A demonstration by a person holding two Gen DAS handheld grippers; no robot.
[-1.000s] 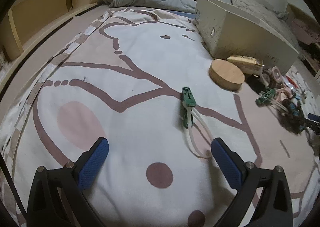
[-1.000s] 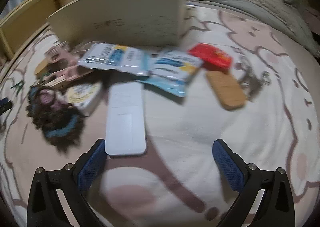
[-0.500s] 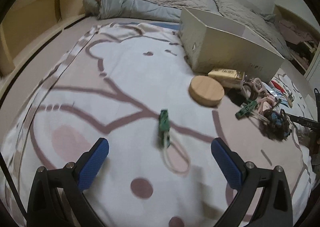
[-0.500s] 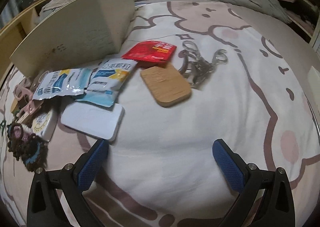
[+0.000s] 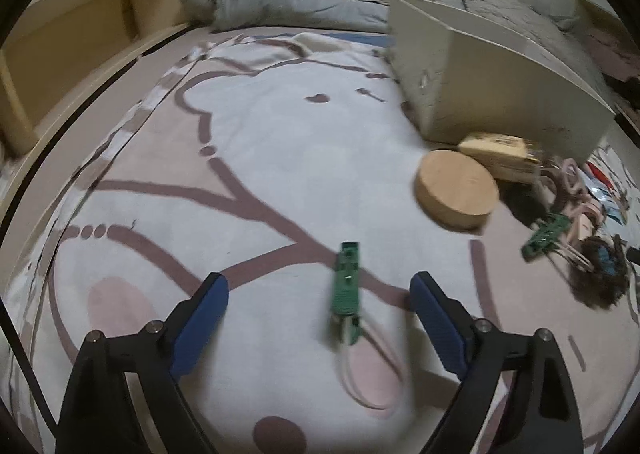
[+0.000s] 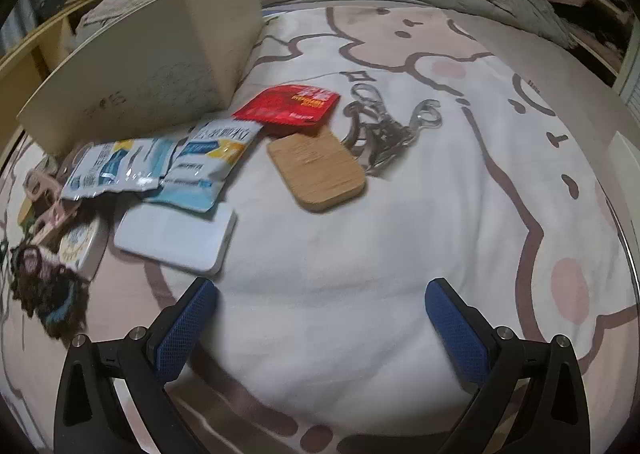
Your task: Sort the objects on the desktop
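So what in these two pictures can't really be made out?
- Inside of the beige box: both views show only its outer walls.
- Print on the blue-white packets: right wrist view, blurred.
- Dark tangled item: left wrist view, blurred, near the lens edge.
- Metal clips: right wrist view, their number is unclear.

In the left wrist view, the pale looped cord (image 5: pixel 374 370) trailing from the green plastic clip (image 5: pixel 347 282) is smeared by motion blur. The dark fuzzy tangle with blue patches (image 6: pixel 44 294) is too blurred to identify, and printing on the blue-and-white foil sachets (image 6: pixel 160 162) is unreadable.
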